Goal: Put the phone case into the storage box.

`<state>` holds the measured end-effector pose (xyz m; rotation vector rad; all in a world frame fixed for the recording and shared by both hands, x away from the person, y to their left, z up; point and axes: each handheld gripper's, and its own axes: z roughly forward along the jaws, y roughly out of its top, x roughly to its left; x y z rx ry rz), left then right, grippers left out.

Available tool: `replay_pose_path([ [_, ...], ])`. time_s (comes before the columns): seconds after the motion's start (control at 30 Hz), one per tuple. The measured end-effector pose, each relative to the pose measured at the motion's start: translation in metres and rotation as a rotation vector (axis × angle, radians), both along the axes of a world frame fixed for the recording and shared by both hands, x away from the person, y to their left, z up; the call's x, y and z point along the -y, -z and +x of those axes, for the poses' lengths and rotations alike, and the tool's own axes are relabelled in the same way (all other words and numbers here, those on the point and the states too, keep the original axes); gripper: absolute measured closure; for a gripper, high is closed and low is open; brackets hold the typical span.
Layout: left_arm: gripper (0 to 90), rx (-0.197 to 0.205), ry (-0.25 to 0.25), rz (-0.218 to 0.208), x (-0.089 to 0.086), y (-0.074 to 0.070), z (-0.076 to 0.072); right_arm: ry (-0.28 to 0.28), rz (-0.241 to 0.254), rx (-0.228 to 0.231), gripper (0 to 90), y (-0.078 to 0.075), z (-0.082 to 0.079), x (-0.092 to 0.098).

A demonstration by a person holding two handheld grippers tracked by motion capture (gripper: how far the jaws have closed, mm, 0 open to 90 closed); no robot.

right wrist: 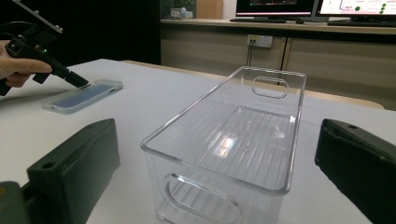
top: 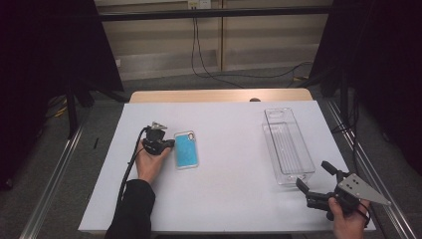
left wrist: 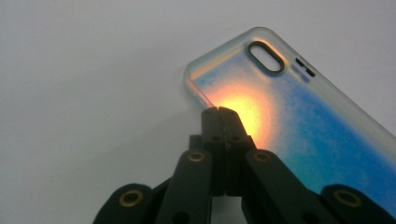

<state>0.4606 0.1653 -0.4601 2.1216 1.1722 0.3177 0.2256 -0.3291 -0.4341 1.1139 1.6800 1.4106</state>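
Note:
A blue phone case with a clear rim (top: 186,149) (left wrist: 303,126) (right wrist: 81,95) lies flat on the white table, left of centre. My left gripper (top: 171,143) (left wrist: 219,109) (right wrist: 83,85) is shut, jaws pressed together, and its tips rest at the case's long left edge near the camera-hole corner. Nothing shows between the jaws. My right gripper (top: 312,175) (right wrist: 219,140) is held at the table's front right with its jaws wide open and empty, pointing at the near end of the clear bin.
A clear plastic bin (top: 287,144) (right wrist: 215,170) with handle cut-outs stands empty at the right, lengthwise front to back. White sheet (top: 229,174) covers the tabletop between case and bin. Metal rails run along both sides of the table.

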Motion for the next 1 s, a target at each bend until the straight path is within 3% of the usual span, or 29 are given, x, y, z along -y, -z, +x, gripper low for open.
replay_pose_path([
  [0.87, 90.0, -0.003, 0.02, -0.038, 0.018, 0.003, 0.012, 0.003, -0.002, -0.002, 0.0, 0.0, 0.0, 0.0],
  [0.93, 90.0, 0.008, 0.031, -0.014, 0.02, 0.002, 0.012, 0.002, -0.002, 0.0, 0.0, 0.0, 0.0, 0.0],
  [1.0, 90.0, 0.004, 0.031, -0.017, 0.021, 0.002, 0.012, 0.002, -0.003, 0.0, 0.0, 0.0, 0.0, 0.0],
])
